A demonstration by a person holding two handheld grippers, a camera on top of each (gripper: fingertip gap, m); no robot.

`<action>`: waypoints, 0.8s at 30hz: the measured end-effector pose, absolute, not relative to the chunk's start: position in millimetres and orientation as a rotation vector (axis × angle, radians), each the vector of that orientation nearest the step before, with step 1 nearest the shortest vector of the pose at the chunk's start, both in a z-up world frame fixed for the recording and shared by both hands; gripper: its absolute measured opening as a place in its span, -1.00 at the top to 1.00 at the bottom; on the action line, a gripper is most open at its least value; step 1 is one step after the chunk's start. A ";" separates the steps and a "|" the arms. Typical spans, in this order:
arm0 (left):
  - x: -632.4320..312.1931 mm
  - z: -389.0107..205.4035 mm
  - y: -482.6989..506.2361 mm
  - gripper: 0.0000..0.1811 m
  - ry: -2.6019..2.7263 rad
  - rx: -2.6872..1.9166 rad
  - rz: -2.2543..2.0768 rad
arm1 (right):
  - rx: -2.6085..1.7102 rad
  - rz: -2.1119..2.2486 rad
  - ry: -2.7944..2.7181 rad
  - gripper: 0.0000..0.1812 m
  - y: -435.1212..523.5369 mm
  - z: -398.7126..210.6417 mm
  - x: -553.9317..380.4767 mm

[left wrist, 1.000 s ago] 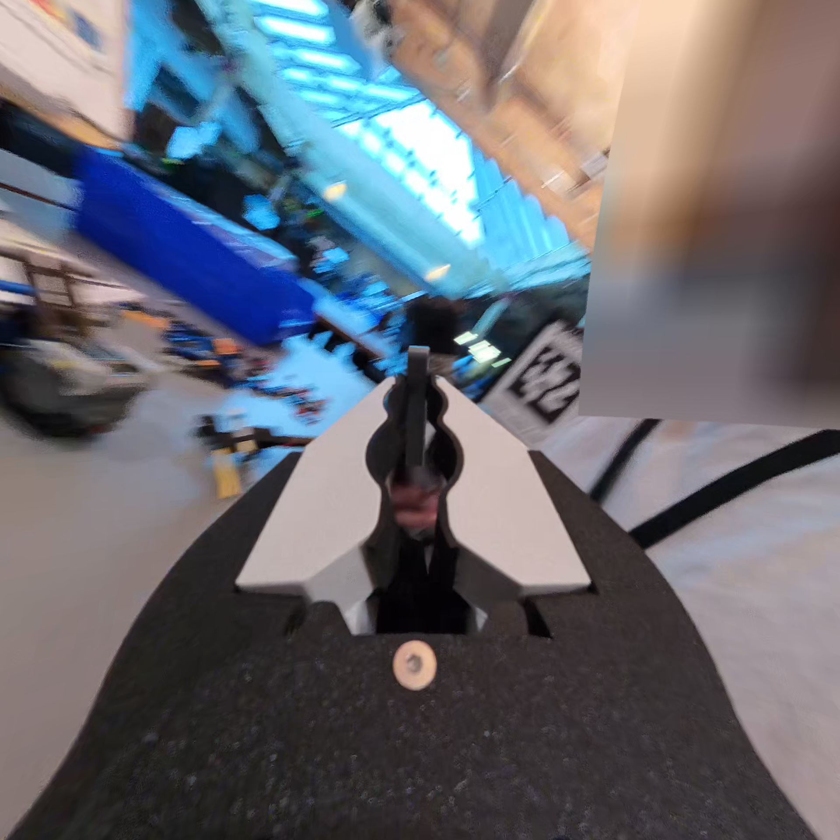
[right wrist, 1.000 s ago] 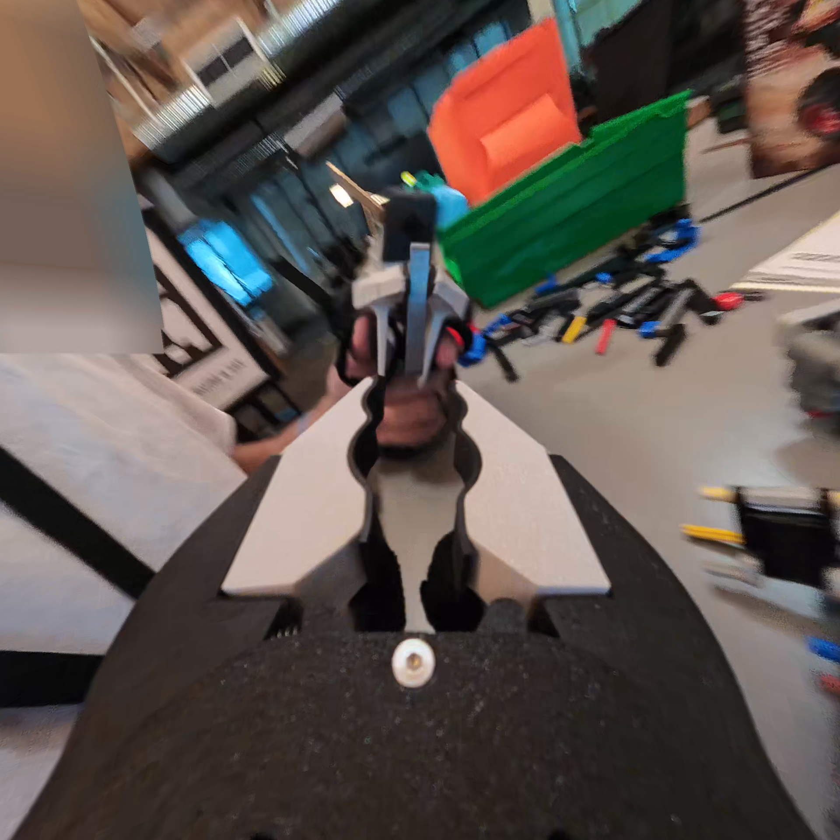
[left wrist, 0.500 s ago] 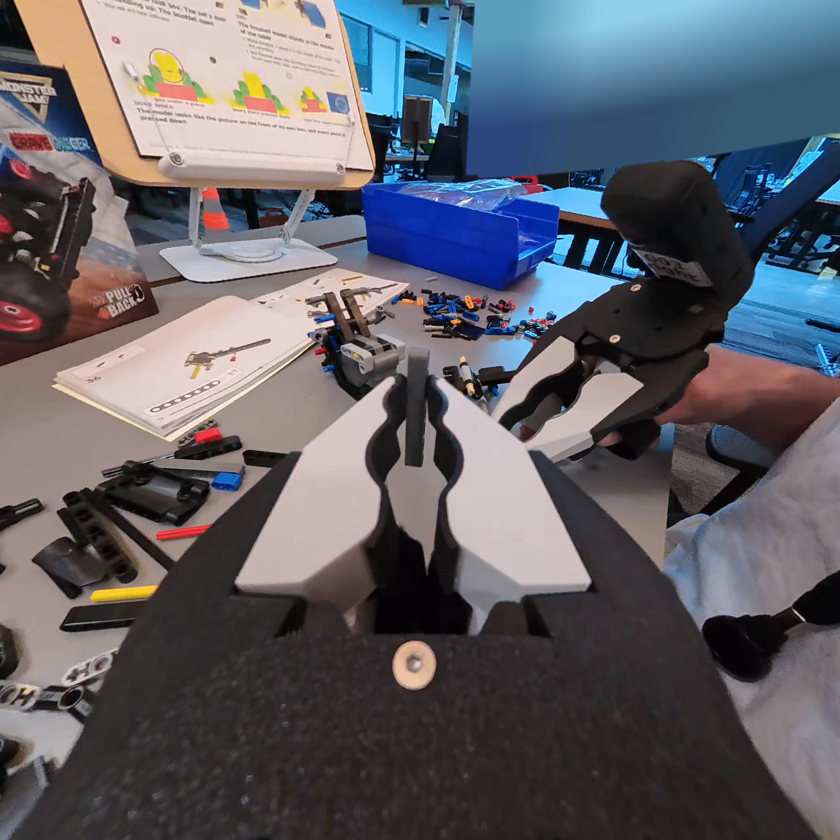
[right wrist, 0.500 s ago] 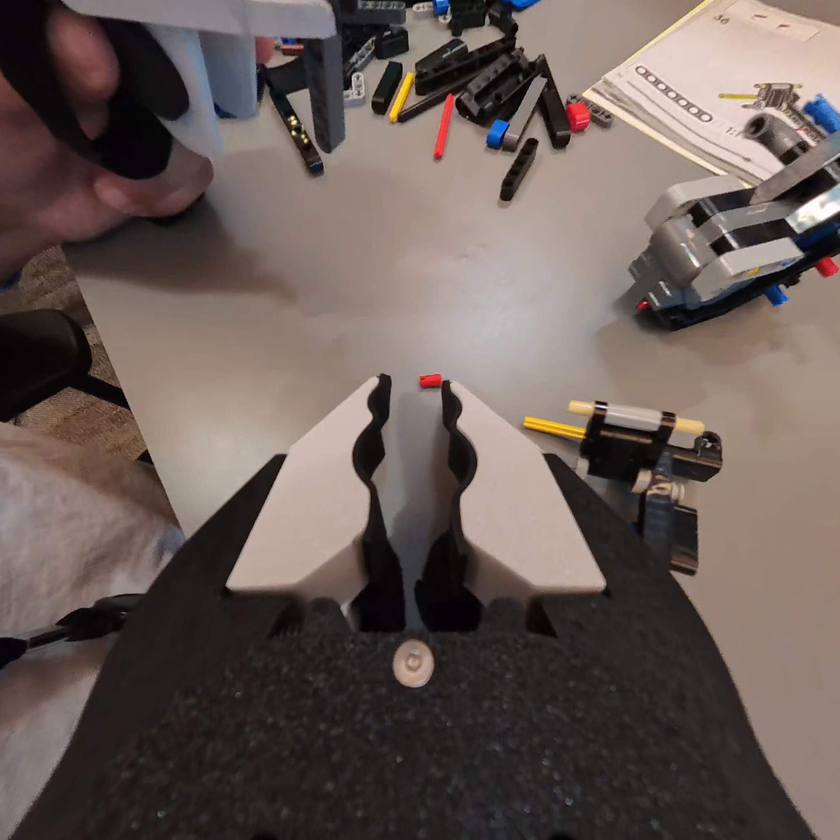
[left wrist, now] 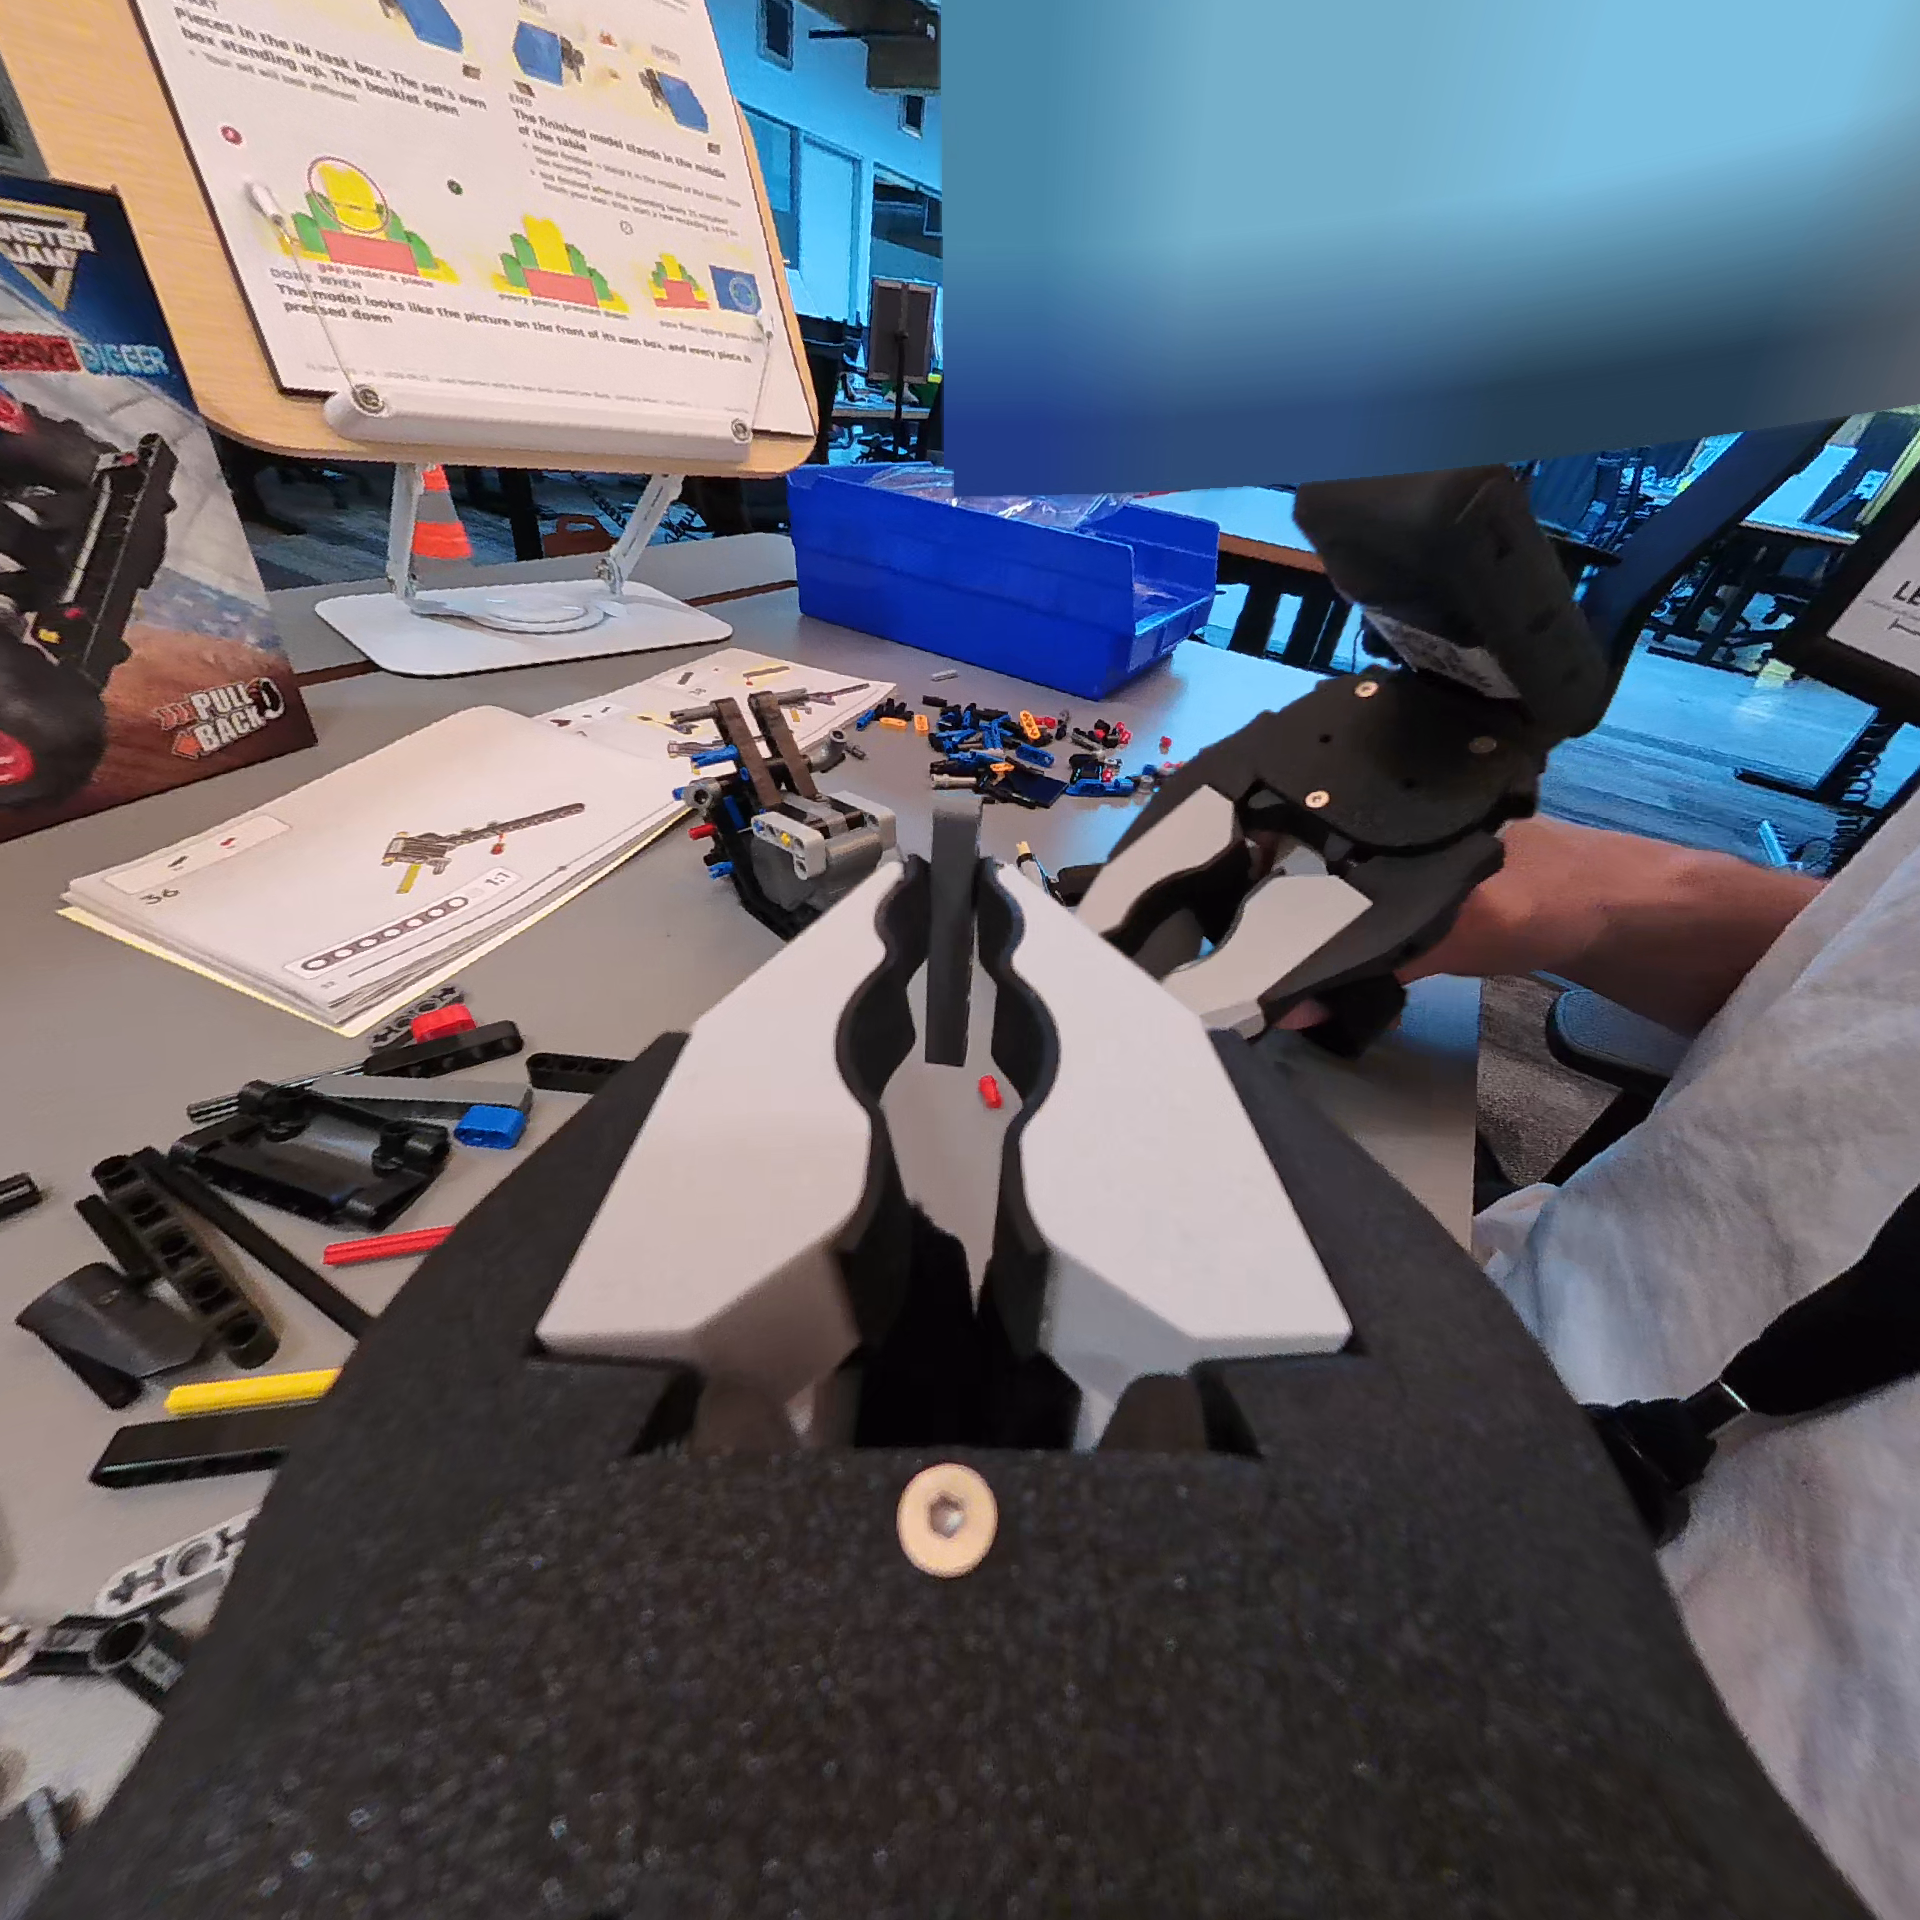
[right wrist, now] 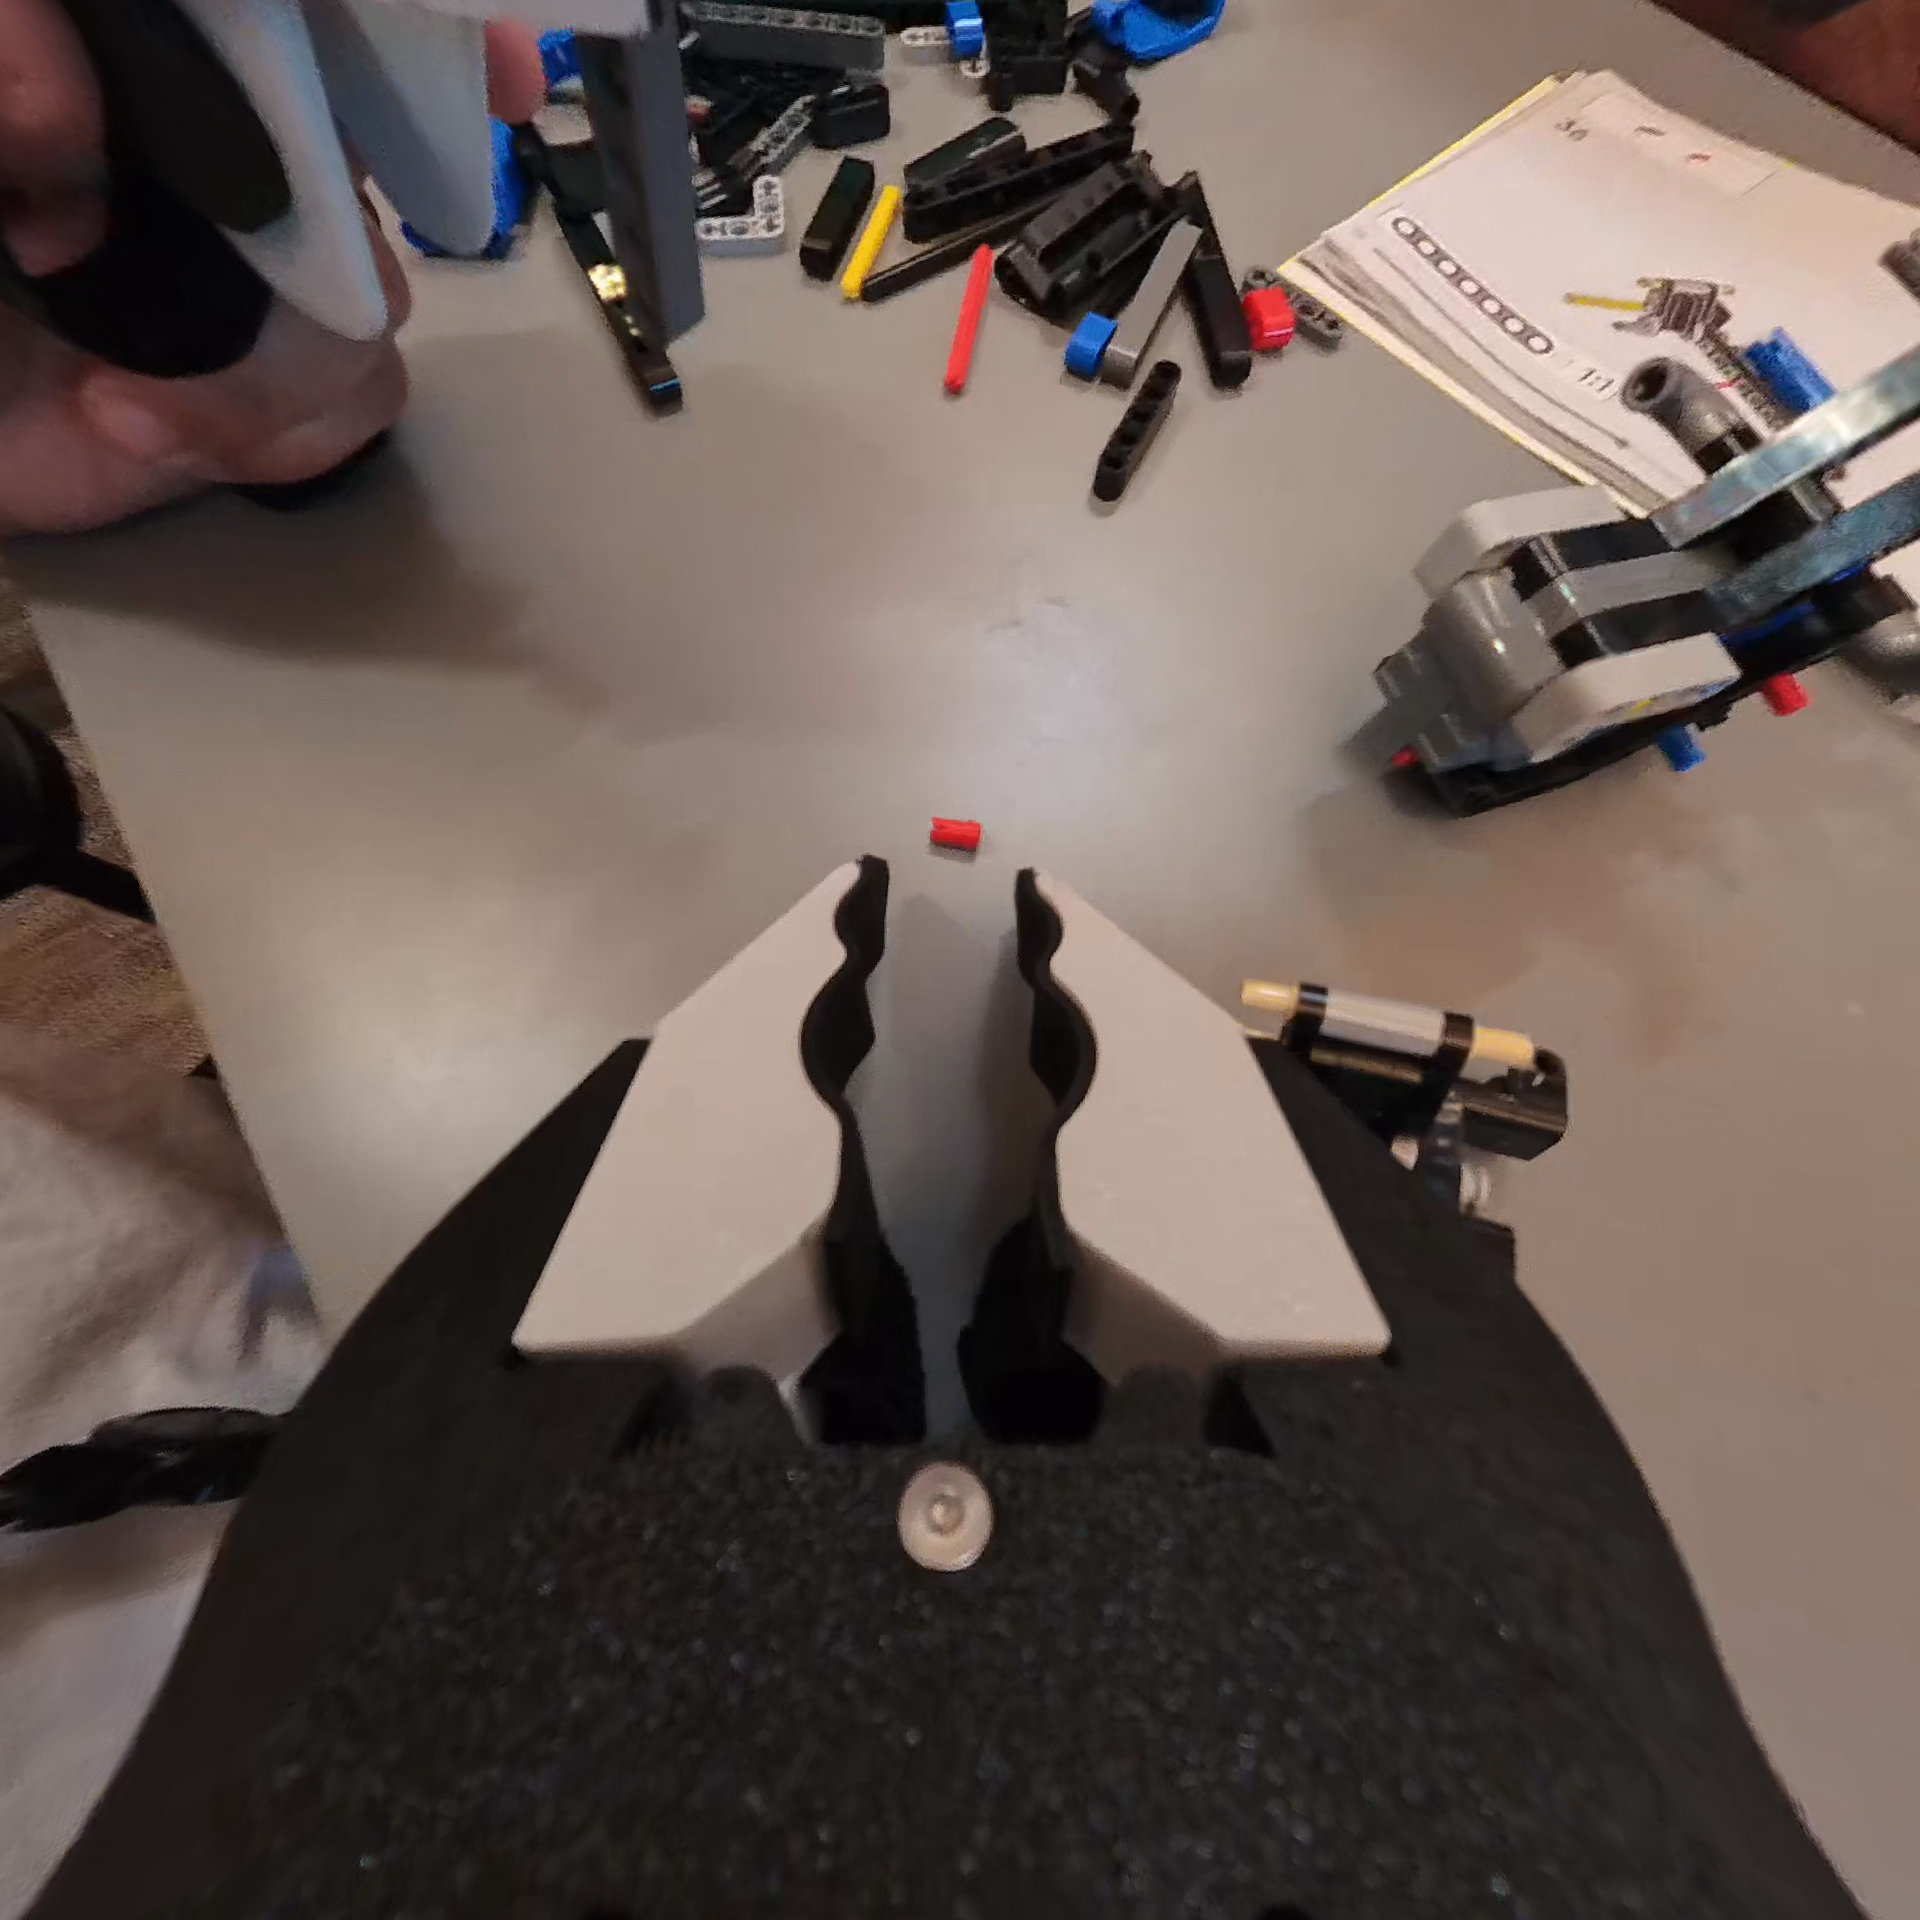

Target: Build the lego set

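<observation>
My left gripper (left wrist: 951, 878) is shut on a dark grey beam (left wrist: 954, 935) that stands upright between its jaws above the table. It also shows at the top left of the right wrist view, with the beam (right wrist: 639, 177) hanging down from it. My right gripper (right wrist: 951, 871) is open and empty, low over the grey table (right wrist: 727, 675). A small red pin (right wrist: 954, 833) lies just beyond its fingertips and also shows in the left wrist view (left wrist: 987, 1089). The partly built grey and black model (right wrist: 1600, 655) sits to the right, and shows in the left wrist view (left wrist: 805, 836).
A small black sub-assembly with a tan axle (right wrist: 1403, 1049) lies right of my right gripper. Loose black, red, yellow and blue pieces (right wrist: 1039, 229) lie farther off. An open instruction booklet (left wrist: 395, 862), a blue bin (left wrist: 997, 592), a sheet stand (left wrist: 499, 260) and the set's box (left wrist: 94, 623) are at the back.
Both grippers have come down from pointing at the room to the table. In the last half second the right gripper has stayed open just short of the red pin; the left keeps the beam.
</observation>
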State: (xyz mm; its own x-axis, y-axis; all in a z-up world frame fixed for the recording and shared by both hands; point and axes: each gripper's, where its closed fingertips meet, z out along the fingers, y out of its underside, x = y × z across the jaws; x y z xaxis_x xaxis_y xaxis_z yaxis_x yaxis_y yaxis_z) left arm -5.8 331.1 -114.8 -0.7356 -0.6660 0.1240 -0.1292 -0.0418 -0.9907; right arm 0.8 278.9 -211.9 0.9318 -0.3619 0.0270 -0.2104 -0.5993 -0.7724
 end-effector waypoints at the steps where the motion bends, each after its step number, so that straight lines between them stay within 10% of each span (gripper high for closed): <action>1: -5.9 -114.9 330.7 0.93 1.846 -0.836 -1.828 | -2.243 -0.242 0.385 0.71 281.0 -213.4 3.1; 24: -7.0 -112.0 334.0 0.93 1.831 -0.857 -1.890 | -2.255 -0.120 0.266 0.82 307.3 -214.7 -12.6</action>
State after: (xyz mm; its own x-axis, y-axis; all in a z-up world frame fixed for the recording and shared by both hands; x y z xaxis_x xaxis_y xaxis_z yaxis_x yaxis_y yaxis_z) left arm -7.0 334.0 -112.0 -0.7454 -0.6455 0.1666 -0.1460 -0.0858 -0.9856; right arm -12.6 307.3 -214.7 0.9729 -0.2310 -0.0029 -0.1505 -0.6241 -0.7667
